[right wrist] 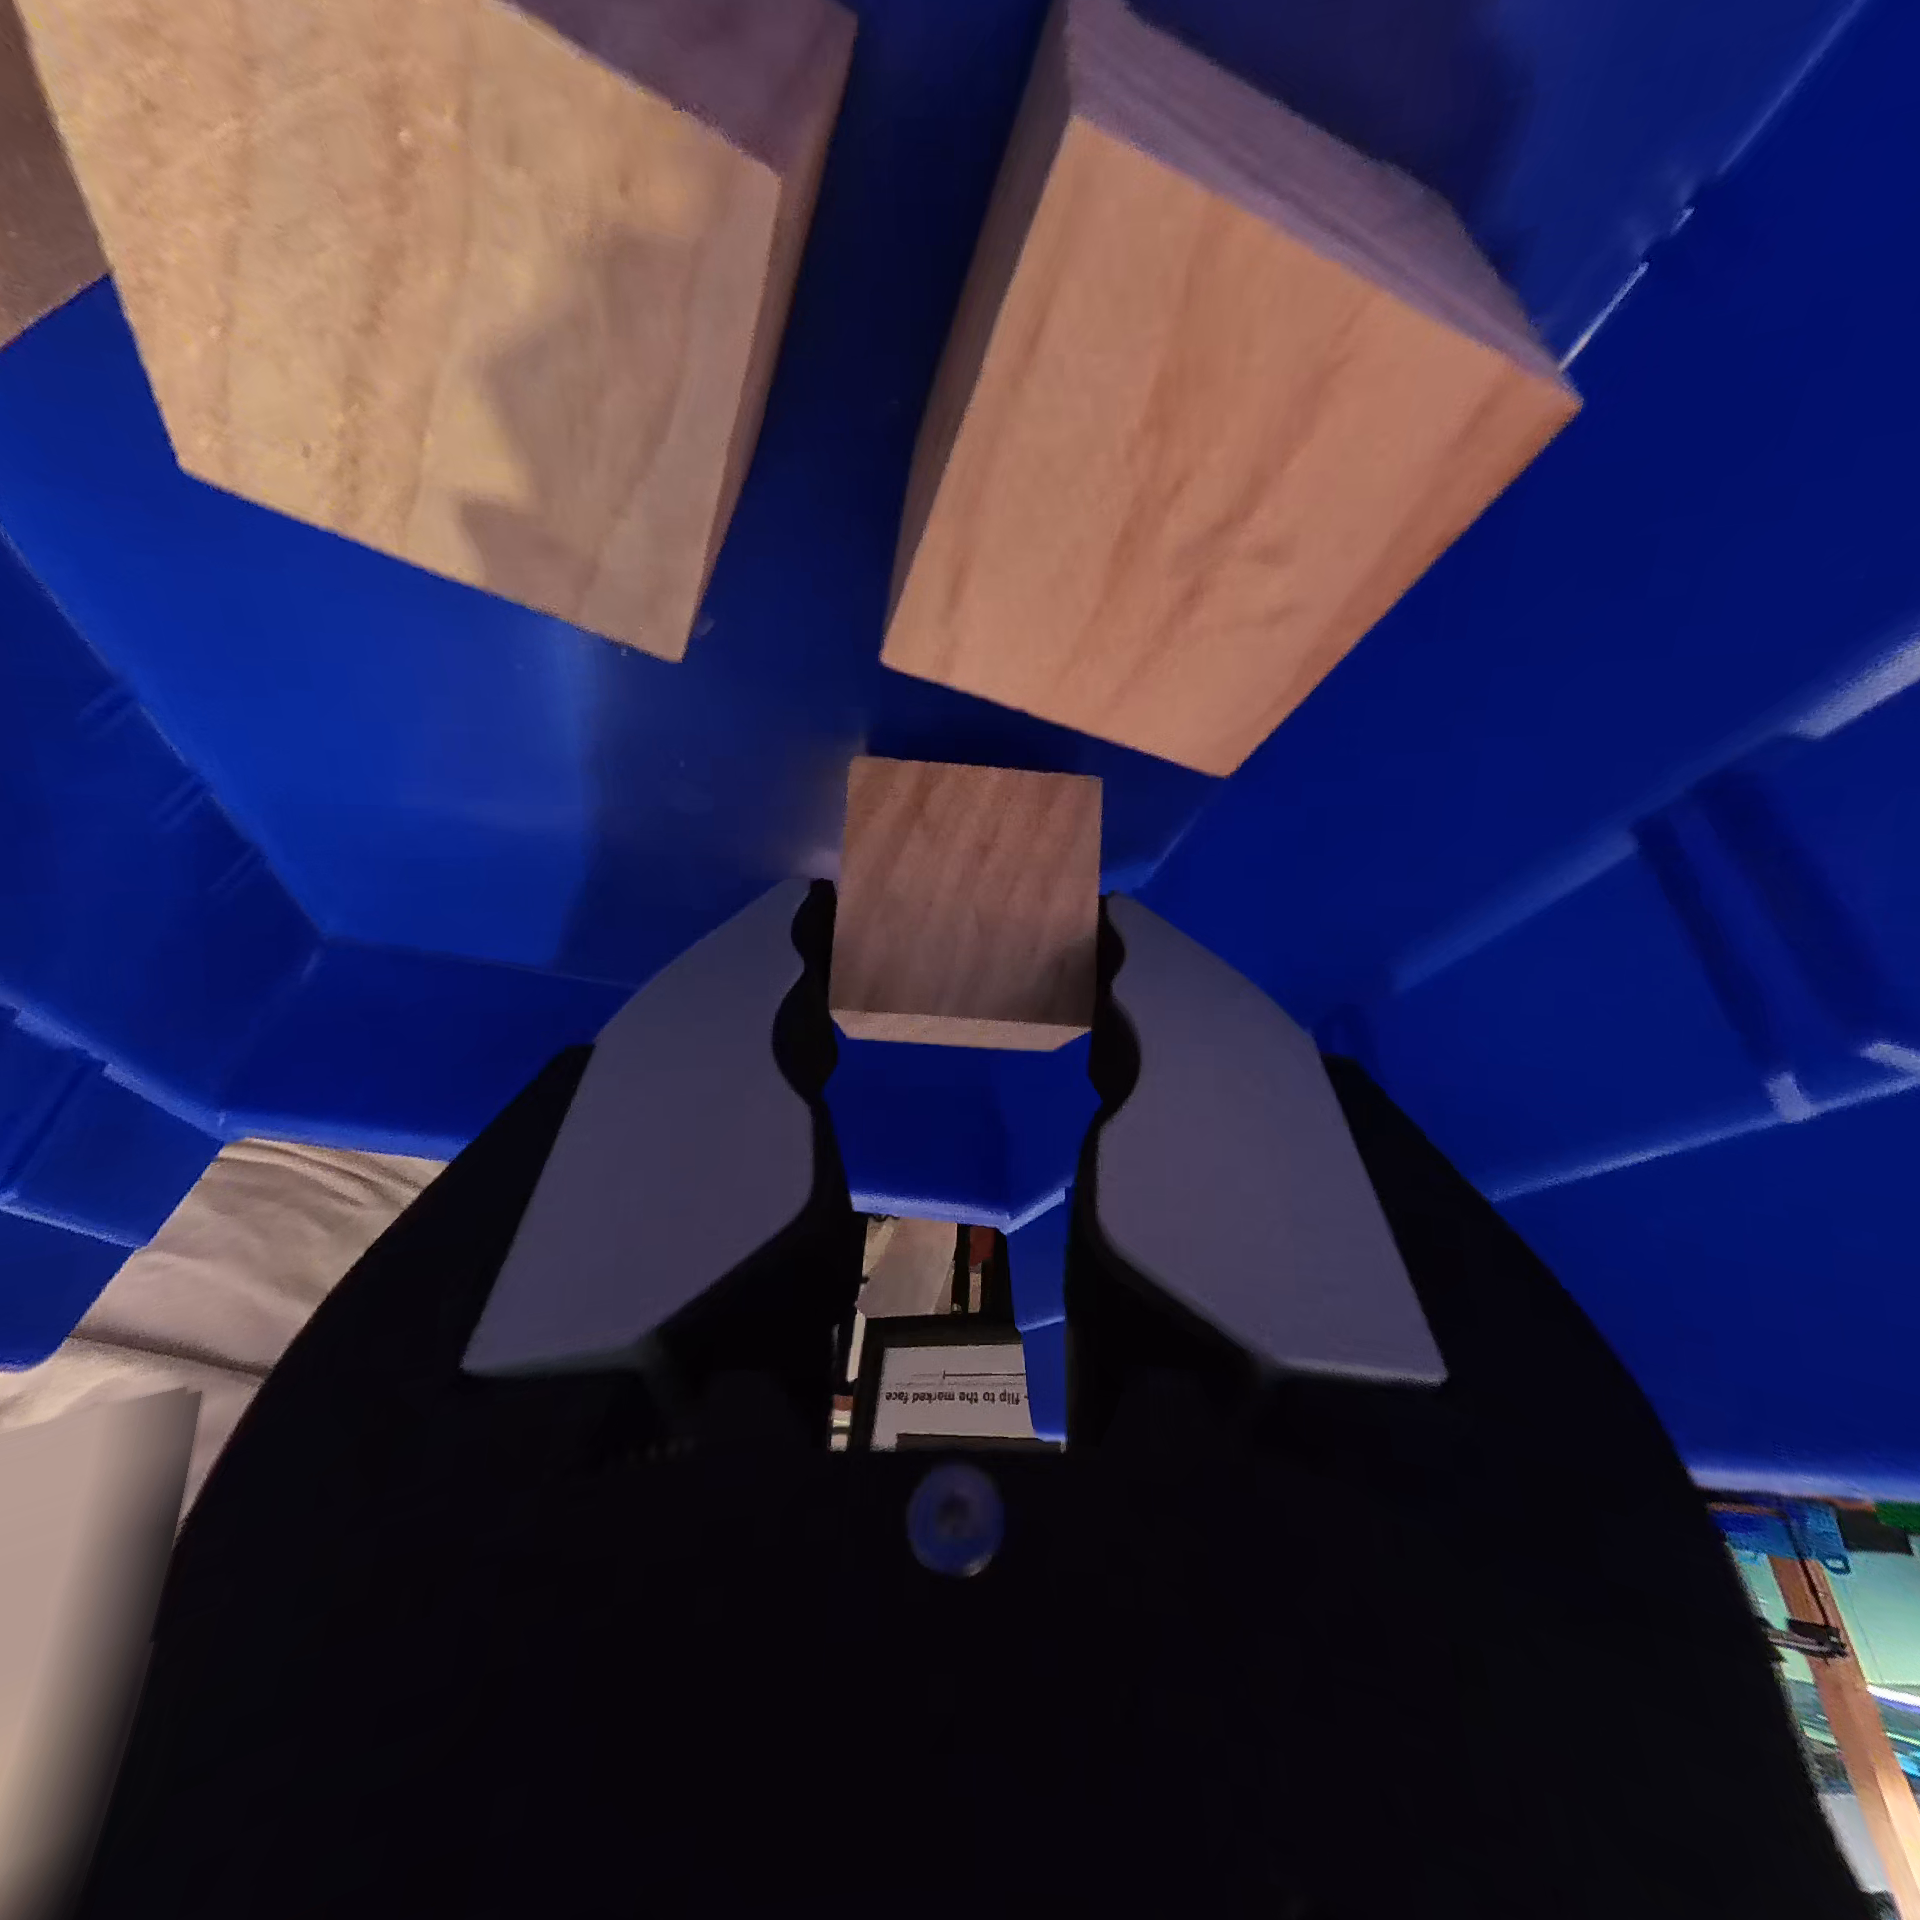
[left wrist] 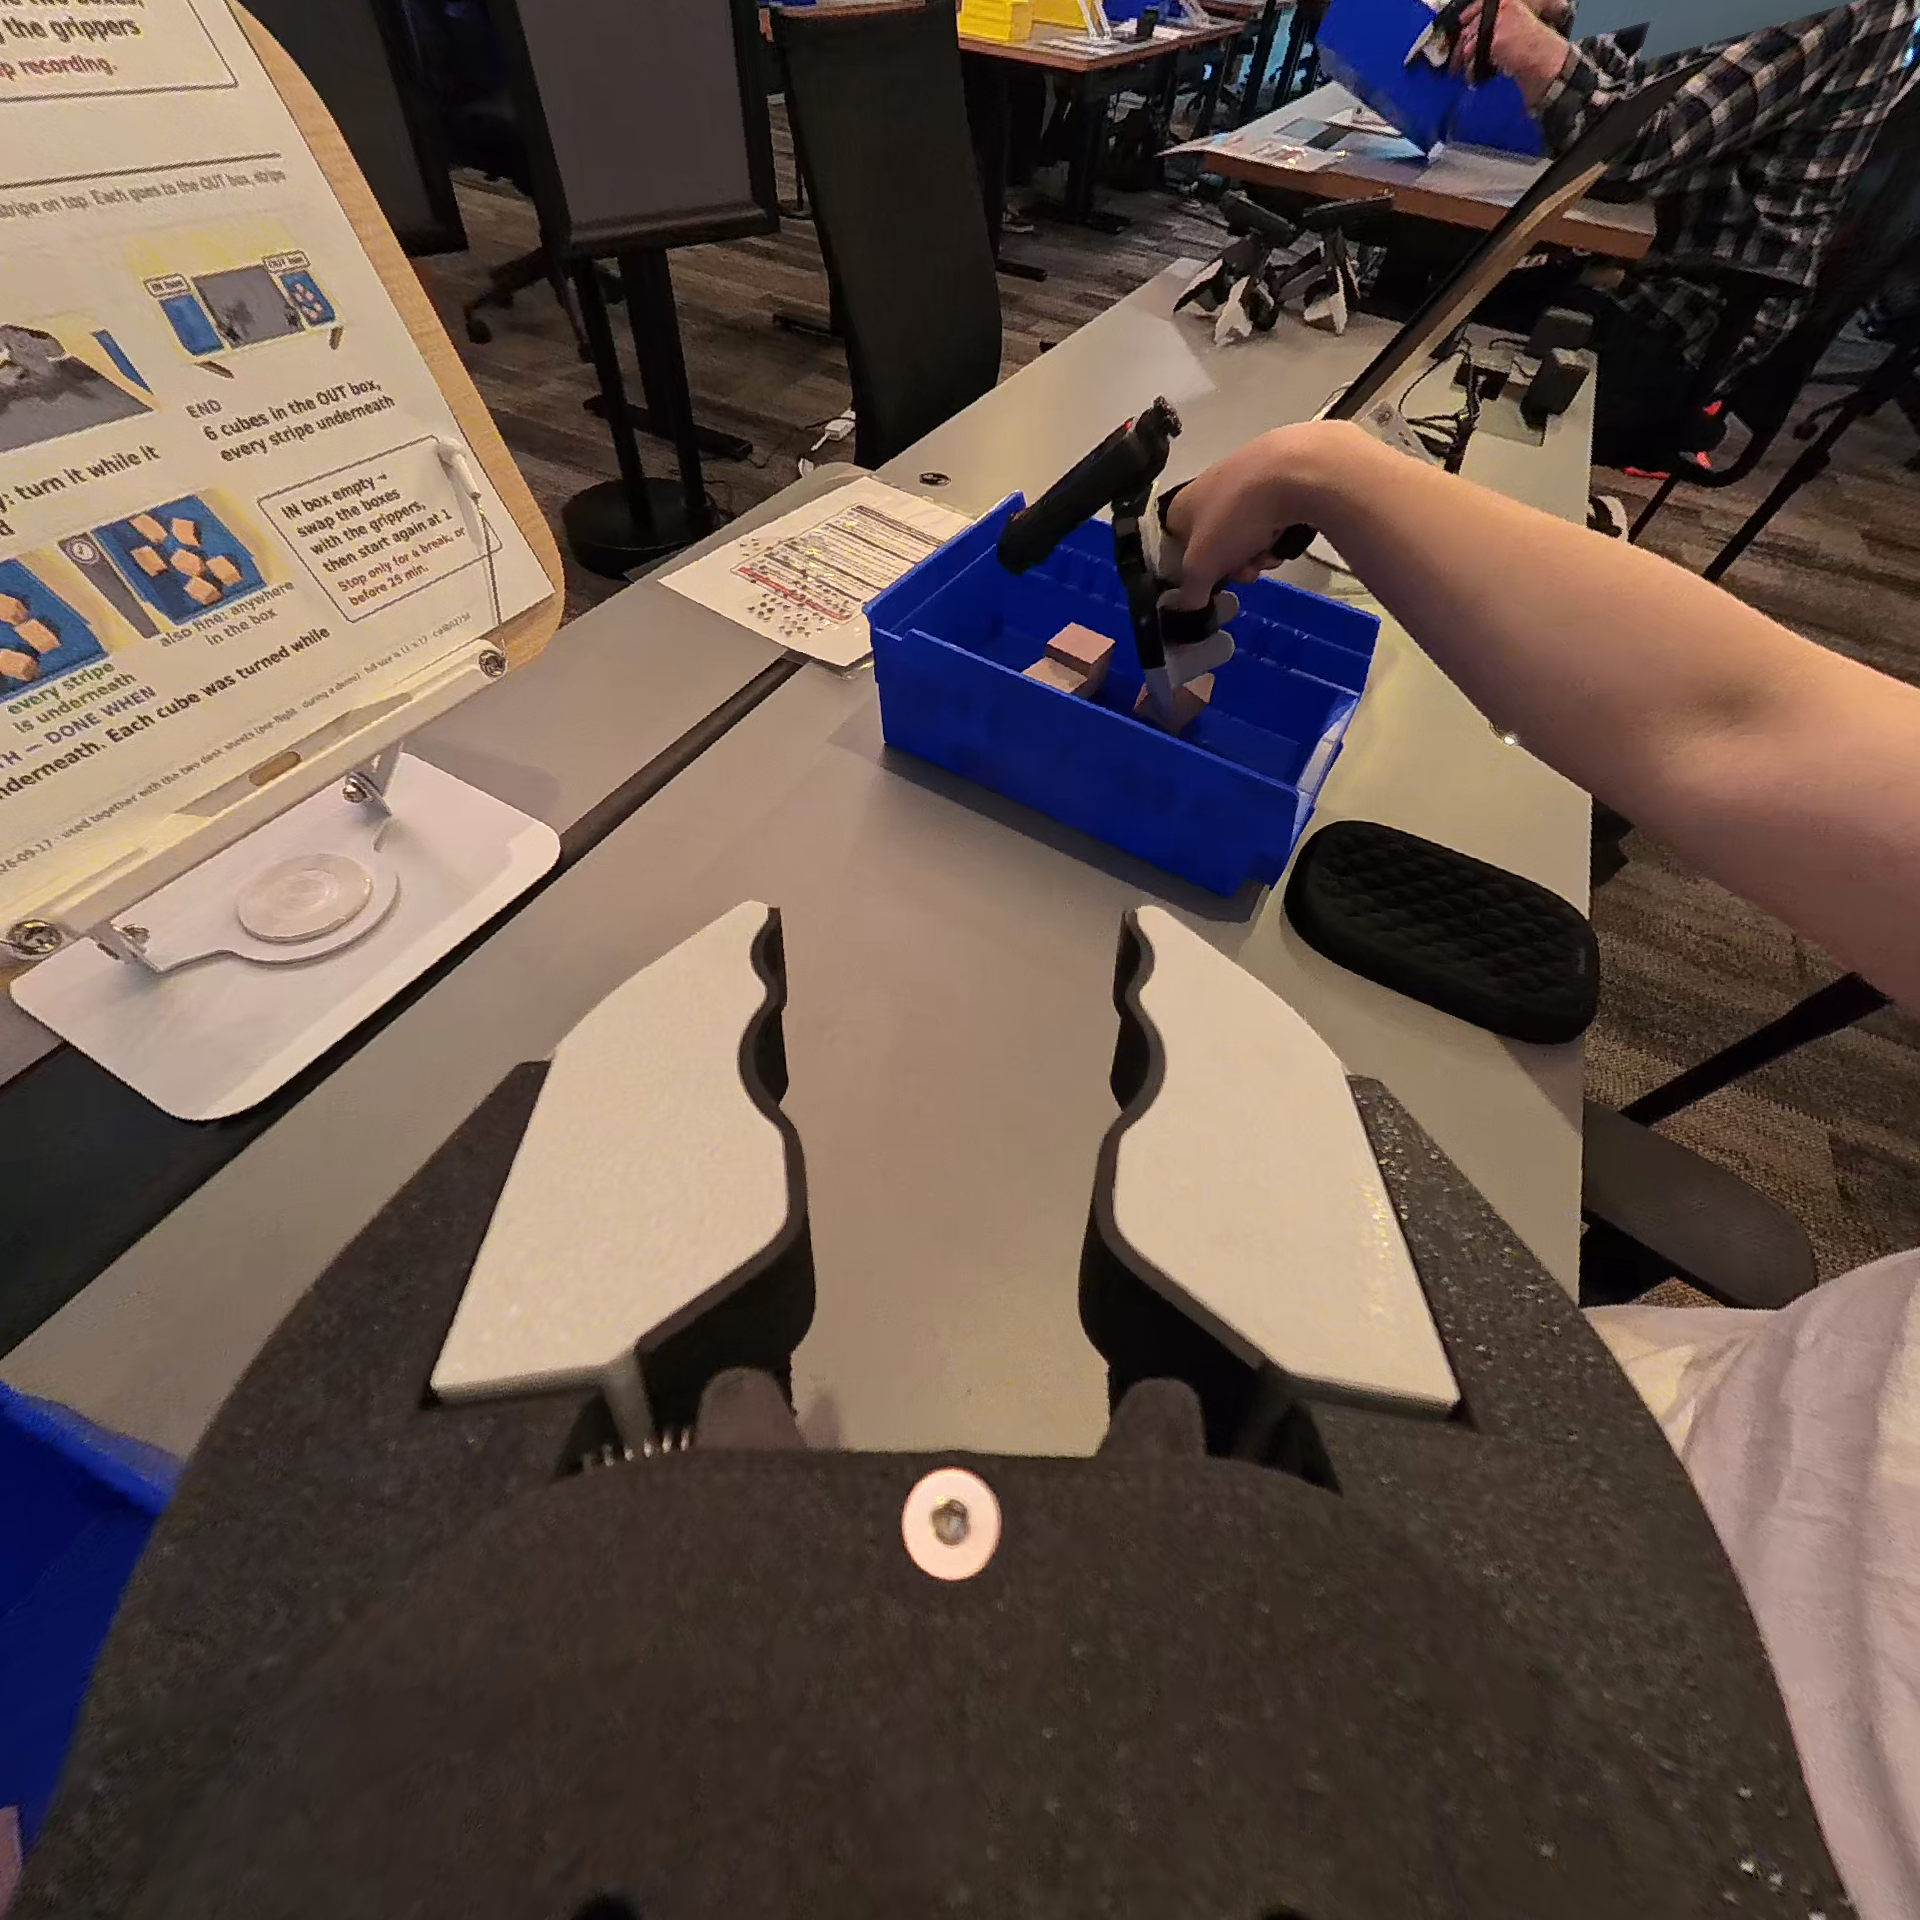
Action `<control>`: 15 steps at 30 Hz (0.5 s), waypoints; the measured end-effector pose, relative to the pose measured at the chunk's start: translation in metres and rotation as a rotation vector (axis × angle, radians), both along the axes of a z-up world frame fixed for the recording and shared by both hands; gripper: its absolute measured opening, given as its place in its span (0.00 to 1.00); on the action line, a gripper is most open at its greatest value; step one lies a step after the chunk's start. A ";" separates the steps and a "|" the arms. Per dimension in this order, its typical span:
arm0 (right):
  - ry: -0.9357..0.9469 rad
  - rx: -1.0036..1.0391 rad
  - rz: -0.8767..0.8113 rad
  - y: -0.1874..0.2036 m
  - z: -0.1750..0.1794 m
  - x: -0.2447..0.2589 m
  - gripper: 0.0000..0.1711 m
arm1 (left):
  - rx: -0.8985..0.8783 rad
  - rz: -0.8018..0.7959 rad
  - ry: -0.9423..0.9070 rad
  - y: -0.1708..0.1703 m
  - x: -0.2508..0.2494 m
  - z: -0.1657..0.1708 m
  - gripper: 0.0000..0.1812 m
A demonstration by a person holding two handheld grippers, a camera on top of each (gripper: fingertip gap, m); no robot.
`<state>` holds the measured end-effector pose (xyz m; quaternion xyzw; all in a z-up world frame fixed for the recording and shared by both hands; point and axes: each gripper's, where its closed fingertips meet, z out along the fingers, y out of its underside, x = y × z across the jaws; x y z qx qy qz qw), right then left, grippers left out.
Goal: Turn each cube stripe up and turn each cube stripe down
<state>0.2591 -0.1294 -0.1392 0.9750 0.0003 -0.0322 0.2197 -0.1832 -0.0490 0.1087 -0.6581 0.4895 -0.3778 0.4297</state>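
My left gripper (left wrist: 951, 935) is open and empty, held above the bare grey table (left wrist: 935, 1039). Farther off, the right gripper (left wrist: 1169, 691) reaches down into a blue box (left wrist: 1081, 779) holding wooden cubes (left wrist: 1075, 660). In the right wrist view my right gripper (right wrist: 961, 935) is shut on a small wooden cube (right wrist: 966, 883), with both fingertips against its sides, inside the blue box (right wrist: 416, 810). Two more wooden cubes (right wrist: 436, 291) (right wrist: 1195, 468) lie just beyond it. No stripe shows on any visible face.
An instruction board on a white stand (left wrist: 281, 925) is at the left. A printed sheet (left wrist: 821, 561) lies behind the box. A black wrist pad (left wrist: 1439, 925) sits right of the box. The corner of a second blue box (left wrist: 52, 1507) is at lower left. A person's forearm (left wrist: 1558, 644) crosses from the right.
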 end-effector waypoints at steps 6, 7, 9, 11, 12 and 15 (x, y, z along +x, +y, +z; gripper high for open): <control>0.007 0.019 -0.030 0.005 -0.003 0.000 0.27 | -0.002 -0.011 0.022 -0.002 0.002 -0.005 0.33; 0.006 0.028 -0.016 0.006 -0.003 0.001 0.27 | -0.002 -0.012 0.021 -0.002 0.003 -0.004 0.33; 0.001 0.031 0.007 0.004 -0.001 0.001 0.28 | -0.001 -0.012 0.019 -0.002 0.002 -0.004 0.33; -0.010 0.040 0.036 0.004 0.005 0.001 0.28 | 0.001 -0.010 0.015 -0.002 0.001 -0.002 0.33; -0.018 0.055 0.048 0.005 0.009 0.001 0.28 | 0.002 -0.009 0.012 -0.002 0.001 -0.001 0.33; -0.031 0.180 0.087 0.018 0.029 -0.004 0.29 | 0.008 -0.004 0.003 -0.002 -0.001 0.002 0.33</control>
